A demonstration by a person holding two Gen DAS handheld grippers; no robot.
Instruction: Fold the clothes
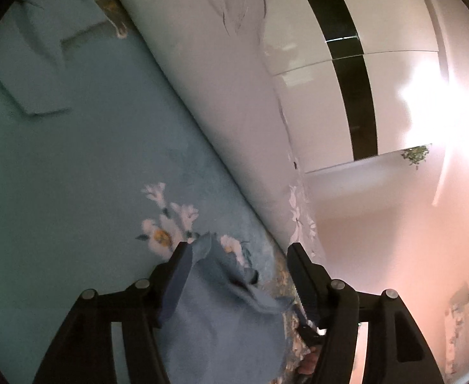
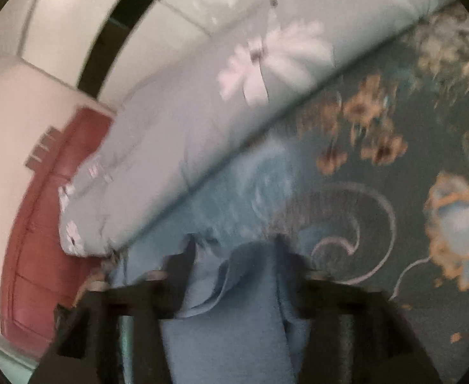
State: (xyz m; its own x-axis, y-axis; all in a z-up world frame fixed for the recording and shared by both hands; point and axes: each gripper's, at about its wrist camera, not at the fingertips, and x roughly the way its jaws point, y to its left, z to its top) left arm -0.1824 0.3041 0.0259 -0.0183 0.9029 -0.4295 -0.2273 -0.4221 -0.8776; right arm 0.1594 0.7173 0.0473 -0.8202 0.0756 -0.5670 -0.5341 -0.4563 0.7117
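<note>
A blue garment (image 1: pixel 221 313) lies bunched between the fingers of my left gripper (image 1: pixel 239 256). It rests against the left finger (image 1: pixel 180 275), and the jaws stand wide apart with the bedspread showing between the tips. A light blue folded garment (image 1: pixel 29 64) lies on the bed at the upper left. In the blurred right wrist view the same blue cloth (image 2: pixel 234 304) fills the whole gap of my right gripper (image 2: pixel 236 246), whose fingers press on it from both sides.
The bed has a teal floral bedspread (image 1: pixel 90 176) (image 2: pixel 378 192). A long rolled pale duvet (image 1: pixel 221 102) (image 2: pixel 176 128) lies along its far side. Behind are a white wardrobe (image 1: pixel 394 102), a red headboard (image 2: pixel 42 240) and a bright lamp glare (image 1: pixel 426 102).
</note>
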